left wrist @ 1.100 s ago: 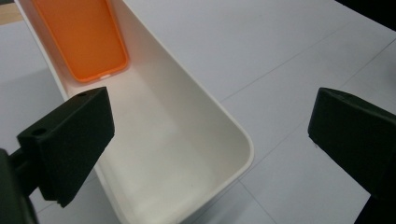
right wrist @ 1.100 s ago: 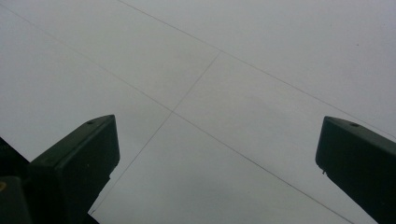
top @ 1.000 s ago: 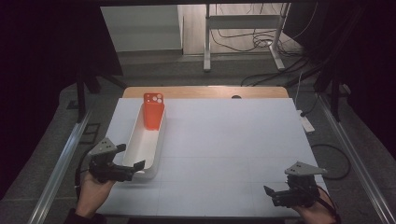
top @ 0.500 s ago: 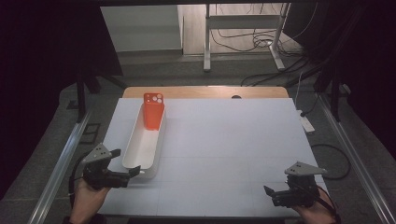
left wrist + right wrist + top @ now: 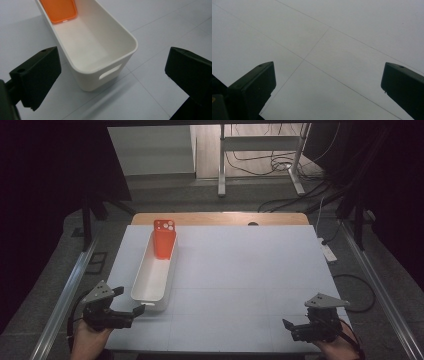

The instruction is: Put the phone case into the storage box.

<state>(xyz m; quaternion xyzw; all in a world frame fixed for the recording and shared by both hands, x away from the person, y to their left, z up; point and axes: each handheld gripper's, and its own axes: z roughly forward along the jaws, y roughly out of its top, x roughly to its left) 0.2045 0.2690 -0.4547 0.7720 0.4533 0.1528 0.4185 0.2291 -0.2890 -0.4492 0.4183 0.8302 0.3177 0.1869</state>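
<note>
Two grippers, left and right, are held wide-jawed and empty at the near table edge; beyond the left, a white bin is seen, an orange phone case propped at its far end.

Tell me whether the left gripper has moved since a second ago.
Yes. The left gripper has pulled back toward the person, away from the near end of the white bin, and now sits just short of it.

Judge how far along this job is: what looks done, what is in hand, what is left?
Done: the orange phone case leans inside the white bin. In hand: nothing; the left gripper sits open just short of the bin's near end, the right gripper open over bare table. Left: seemingly nothing.
</note>
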